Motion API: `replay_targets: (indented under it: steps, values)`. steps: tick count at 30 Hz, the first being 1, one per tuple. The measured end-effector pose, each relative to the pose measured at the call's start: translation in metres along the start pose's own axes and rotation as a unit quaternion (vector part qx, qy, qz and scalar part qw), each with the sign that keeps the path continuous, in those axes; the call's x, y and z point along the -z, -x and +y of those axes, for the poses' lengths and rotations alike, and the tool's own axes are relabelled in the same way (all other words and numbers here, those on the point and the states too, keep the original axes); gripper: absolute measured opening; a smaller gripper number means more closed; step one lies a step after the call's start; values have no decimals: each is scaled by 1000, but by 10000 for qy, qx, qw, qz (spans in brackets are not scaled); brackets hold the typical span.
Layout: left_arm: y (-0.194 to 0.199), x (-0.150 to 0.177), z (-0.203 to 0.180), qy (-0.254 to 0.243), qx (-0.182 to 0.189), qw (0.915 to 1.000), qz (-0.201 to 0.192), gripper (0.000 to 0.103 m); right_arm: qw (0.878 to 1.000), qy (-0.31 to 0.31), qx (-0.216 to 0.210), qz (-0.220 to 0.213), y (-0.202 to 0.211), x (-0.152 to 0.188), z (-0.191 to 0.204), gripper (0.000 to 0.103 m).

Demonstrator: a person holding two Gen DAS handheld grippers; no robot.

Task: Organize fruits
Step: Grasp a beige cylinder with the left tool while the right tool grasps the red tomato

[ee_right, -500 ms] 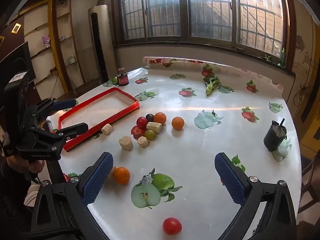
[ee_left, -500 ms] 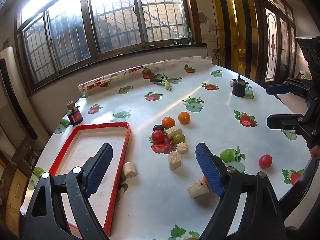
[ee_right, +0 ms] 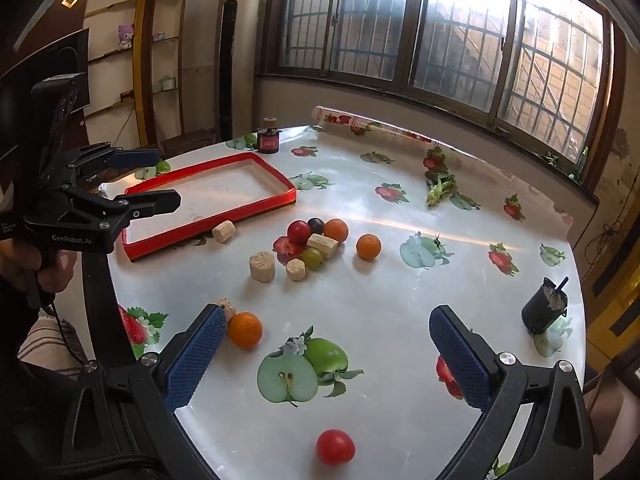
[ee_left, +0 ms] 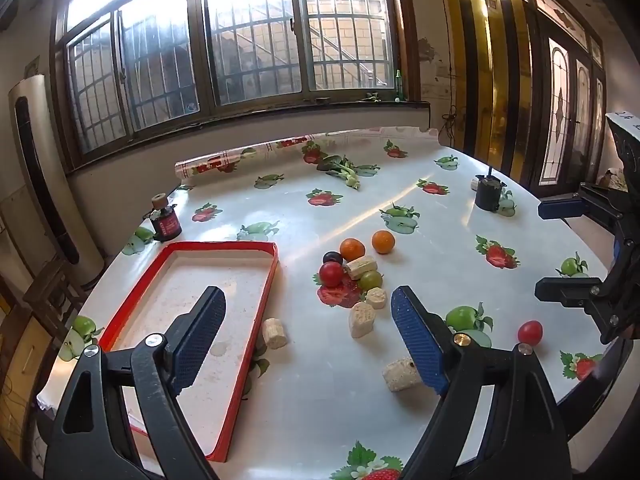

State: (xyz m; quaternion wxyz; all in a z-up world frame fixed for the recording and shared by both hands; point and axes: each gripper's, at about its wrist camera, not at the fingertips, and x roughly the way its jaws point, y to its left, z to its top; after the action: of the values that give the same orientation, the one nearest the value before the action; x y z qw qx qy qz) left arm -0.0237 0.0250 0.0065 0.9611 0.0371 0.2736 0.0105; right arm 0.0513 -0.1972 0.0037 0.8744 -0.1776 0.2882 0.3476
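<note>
A red-rimmed tray (ee_left: pixel 262 308) (ee_right: pixel 280 184) lies empty on the table's left. Beside it sits a cluster: a red fruit (ee_left: pixel 331 273) (ee_right: pixel 299 231), a dark plum (ee_left: pixel 332 257), two oranges (ee_left: pixel 352 249) (ee_left: pixel 383 241), a green grape (ee_left: pixel 370 280) and beige pieces (ee_left: pixel 361 319). A third orange (ee_right: pixel 245 330) lies by my right gripper's left finger. A red tomato (ee_right: pixel 335 447) (ee_left: pixel 530 332) lies near the front edge. My left gripper (ee_left: pixel 308 336) is open and empty above the tray's edge. My right gripper (ee_right: pixel 328 356) is open and empty over the table.
A small red-labelled bottle (ee_left: pixel 164 220) stands behind the tray. A black cup (ee_left: pixel 487 196) (ee_right: pixel 545 314) stands at the right. Green vegetable stalks (ee_left: pixel 340 168) and a roll of tablecloth (ee_left: pixel 248 158) lie at the back. More beige pieces (ee_left: pixel 275 333) (ee_left: pixel 401 374) lie near the tray.
Both grippers have shifted only slightly; the views are nearly the same. Nothing was taken hold of or let go.
</note>
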Motion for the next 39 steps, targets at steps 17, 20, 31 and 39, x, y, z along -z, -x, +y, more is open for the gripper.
replay_targets:
  steps: [17,20,31,39]
  values:
    - [9,0,-8,-82,163,9998,-90,85,9995,134,290,-40,2,9,7,103]
    - [10,2,-10,-111,194,9997,-74,85,9995,131,286,-38,2,9,6,103]
    - [4,8,-20,-174,369,9991,59,85,9997,84,238,-16,4,16,7,103]
    - [-16,28,-40,-345,754,9958,376,85,9995,-253,166,96,3,36,-1,103]
